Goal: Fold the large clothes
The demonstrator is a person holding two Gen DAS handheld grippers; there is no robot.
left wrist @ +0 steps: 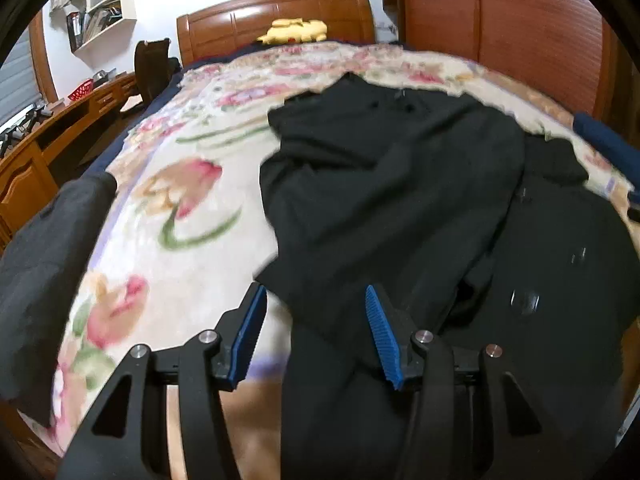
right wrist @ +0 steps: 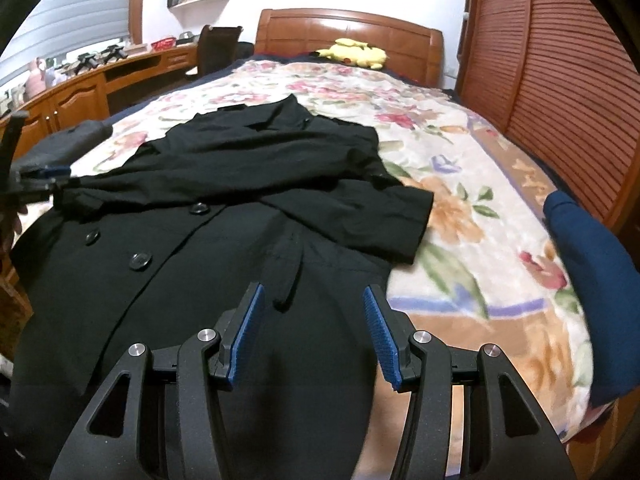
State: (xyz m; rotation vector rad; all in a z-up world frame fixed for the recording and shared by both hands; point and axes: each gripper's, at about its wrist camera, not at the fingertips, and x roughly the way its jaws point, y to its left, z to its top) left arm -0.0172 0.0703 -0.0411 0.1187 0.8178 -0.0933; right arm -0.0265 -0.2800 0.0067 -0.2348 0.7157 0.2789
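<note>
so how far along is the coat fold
Done: both sleeves of the black coat already lie crossed over its chest on the floral blanket. In hand: nothing; the left gripper and the right gripper are both open and empty, above the coat's lower half. Left: the hem still hangs off the bed edge, so the body has yet to be folded up.

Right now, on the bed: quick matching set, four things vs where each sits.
Things:
1. black coat
2. yellow plush toy
3. navy garment
4. grey garment

Places:
A. at the wooden headboard
B. spread over the middle of the floral blanket, sleeves folded across
C. on the bed's left edge, by the desk
D. on the bed's right edge, by the slatted door

Pairs: 1-B, 2-A, 3-D, 4-C
</note>
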